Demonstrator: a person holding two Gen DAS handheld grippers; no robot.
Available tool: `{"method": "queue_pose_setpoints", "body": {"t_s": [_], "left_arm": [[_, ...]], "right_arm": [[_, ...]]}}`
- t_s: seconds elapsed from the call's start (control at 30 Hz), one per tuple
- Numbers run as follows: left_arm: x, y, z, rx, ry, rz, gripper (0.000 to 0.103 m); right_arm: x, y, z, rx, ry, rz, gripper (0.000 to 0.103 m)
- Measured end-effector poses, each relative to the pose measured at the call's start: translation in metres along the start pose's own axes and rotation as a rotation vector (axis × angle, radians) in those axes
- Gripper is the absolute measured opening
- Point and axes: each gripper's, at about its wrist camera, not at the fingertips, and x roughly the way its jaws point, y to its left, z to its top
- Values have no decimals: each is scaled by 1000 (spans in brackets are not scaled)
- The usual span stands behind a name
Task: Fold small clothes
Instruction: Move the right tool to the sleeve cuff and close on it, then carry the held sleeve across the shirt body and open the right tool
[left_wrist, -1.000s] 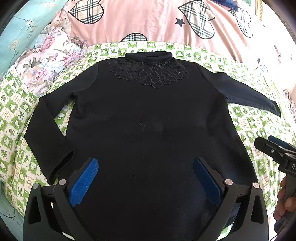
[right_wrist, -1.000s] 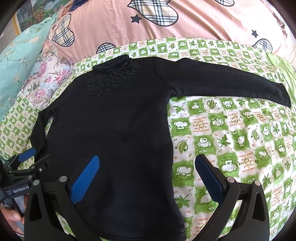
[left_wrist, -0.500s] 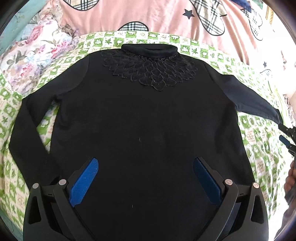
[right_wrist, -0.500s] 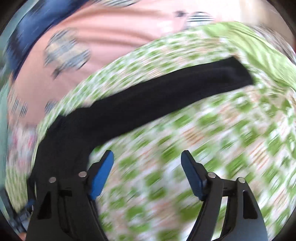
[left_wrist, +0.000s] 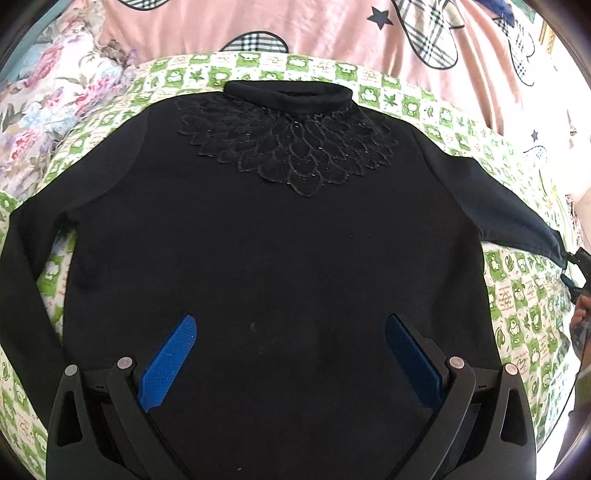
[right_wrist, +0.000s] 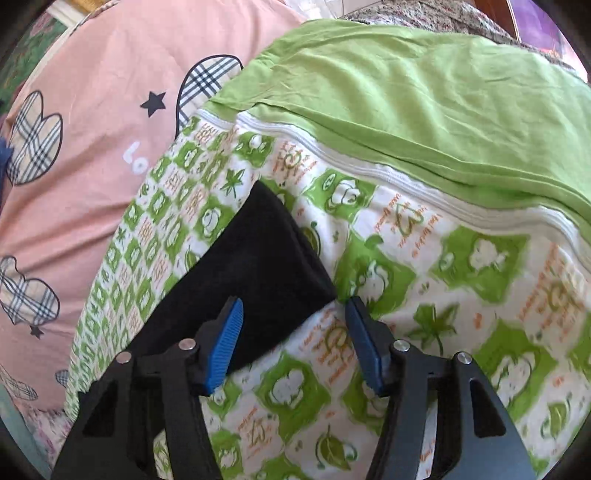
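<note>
A black long-sleeved top (left_wrist: 280, 236) with a lace collar lies flat, front up, on a green-and-white checked sheet (left_wrist: 517, 295). My left gripper (left_wrist: 291, 354) is open above the lower body of the top, holding nothing. My right gripper (right_wrist: 293, 339) is open at the cuff of the right sleeve (right_wrist: 258, 251), with the cuff's corner between its blue pads; it also shows at the right edge of the left wrist view (left_wrist: 576, 273). The left sleeve (left_wrist: 26, 280) runs down the left side.
A pink quilt (left_wrist: 332, 29) with checked hearts lies behind the top. A floral cloth (left_wrist: 48, 99) is at the back left. A plain green cloth (right_wrist: 424, 99) lies beyond the sleeve cuff, over the checked sheet (right_wrist: 461, 280).
My right gripper has swung from the hem out to the right sleeve's cuff and narrowed its opening. My left gripper has moved forward over the top's body, still open.
</note>
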Motion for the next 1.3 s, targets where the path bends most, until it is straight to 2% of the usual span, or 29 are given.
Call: {"method": "queue_pose_setpoints", "body": {"t_s": [0.03,0.1,0.13,0.17,0.23,0.37,0.47,0.63,0.77,0.97,1.17,1.23,1.3], "left_arm": [[1,-3,1,2,1,-1,103],[4,-8,2,10,3,-5,103],[4,-10,1,13,4,-7,103],[4,-12,1,15,5,-9,103],[5,-13,1,18,8,-17,102],[-1,-11,-6,18,-1,-32,102],[-7,-4,-9,9,-8,-44,102],[-20,16,-14,-22,-33,-61,102],[-29,38,-18,-54,-48,-83,102],[-37,68,-22,-79,-65,-132,103],[-28,86,-16,-98,-64,-148,103],[-20,92,-10,-110,-62,-152,103],[-10,98,-2,-125,-57,-155,103]], "right_arm": [[0,2,2,-15,-10,4,57],[1,11,5,-65,-13,8,37],[2,14,6,-76,-9,39,20],[2,17,6,-80,5,76,19],[-3,31,-1,-119,-1,95,18],[-24,85,-33,-223,11,222,17],[-31,141,-72,-301,69,346,17],[-21,244,-164,-392,259,560,17],[-3,309,-235,-450,386,653,17],[29,386,-337,-519,572,739,17],[51,428,-402,-576,702,775,18],[54,434,-415,-608,714,754,24],[57,434,-420,-612,732,739,40]]}}
